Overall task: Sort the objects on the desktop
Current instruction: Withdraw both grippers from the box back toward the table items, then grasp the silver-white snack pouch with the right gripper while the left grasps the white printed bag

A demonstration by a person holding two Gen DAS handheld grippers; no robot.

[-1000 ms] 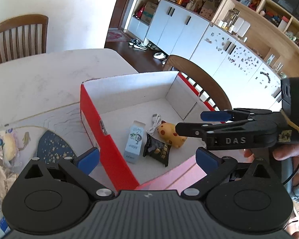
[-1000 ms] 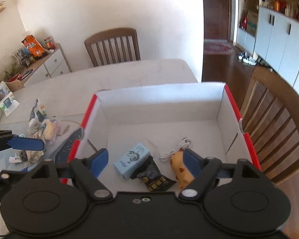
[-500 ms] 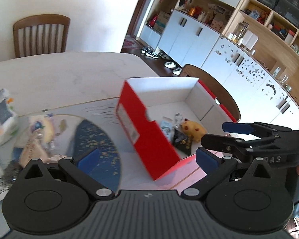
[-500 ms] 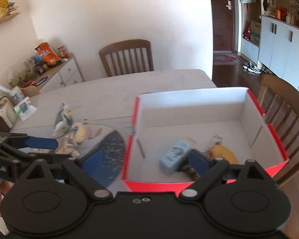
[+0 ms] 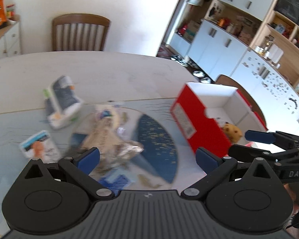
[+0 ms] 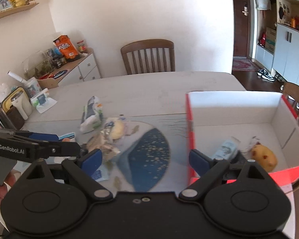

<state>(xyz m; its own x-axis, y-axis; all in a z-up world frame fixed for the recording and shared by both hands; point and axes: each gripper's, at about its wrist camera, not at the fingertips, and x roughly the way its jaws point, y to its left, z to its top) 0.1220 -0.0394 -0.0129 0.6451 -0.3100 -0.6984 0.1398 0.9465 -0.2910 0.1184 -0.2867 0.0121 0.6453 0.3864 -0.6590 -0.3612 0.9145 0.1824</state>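
Pale tabletop (image 6: pixel 149 83) carries, toward its left edge, our loose pile of snack packets (image 6: pixel 107 133); we hold the left gripper (image 5: pixel 147 156) and right gripper (image 6: pixel 144 157) wide open, empty, above it. Near the right edge stands the red box (image 6: pixel 190 139) holding a yellow toy (image 6: pixel 264 156).

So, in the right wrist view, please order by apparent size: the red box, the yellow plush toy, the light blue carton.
1. Red box, by far the largest.
2. Yellow plush toy.
3. Light blue carton.
The last two look similar, and the gripper partly hides the carton, so their order is unsure.
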